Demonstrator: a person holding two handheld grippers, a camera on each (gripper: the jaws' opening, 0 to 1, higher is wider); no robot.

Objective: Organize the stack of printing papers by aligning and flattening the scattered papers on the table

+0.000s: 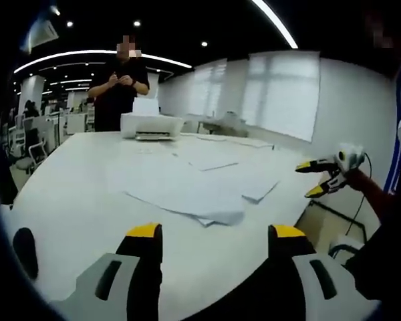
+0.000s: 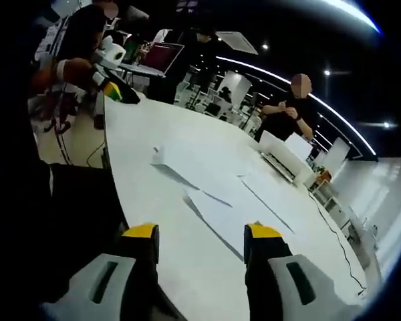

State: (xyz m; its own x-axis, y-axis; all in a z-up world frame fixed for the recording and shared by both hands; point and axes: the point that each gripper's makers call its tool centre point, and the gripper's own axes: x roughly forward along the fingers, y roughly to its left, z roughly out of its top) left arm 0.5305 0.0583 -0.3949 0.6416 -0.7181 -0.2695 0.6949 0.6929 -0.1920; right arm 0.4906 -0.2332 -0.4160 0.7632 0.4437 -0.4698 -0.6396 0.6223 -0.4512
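Both tongs apart and holding nothing, papers still scattered mid-table.

Left tongs (image 1: 214,234) hang over the near edge of the white table (image 1: 73,200), jaws spread, aimed at the loose printing papers (image 1: 194,194): looks like a lineup before reaching in, not contact yet. Right tongs (image 2: 197,234) likewise spread, clear of the sheets (image 2: 220,207), which fan out overlapping (corners skewed, one edge lifted), so aligning is not started. Right tongs also show in the left gripper view (image 1: 327,175), off the table's side, jaws parted. Printer (image 1: 152,125) sits at the far end with a person (image 1: 118,87) behind it. Sheet count unreadable: white on white, edges blur; far sheets cut by fisheye.
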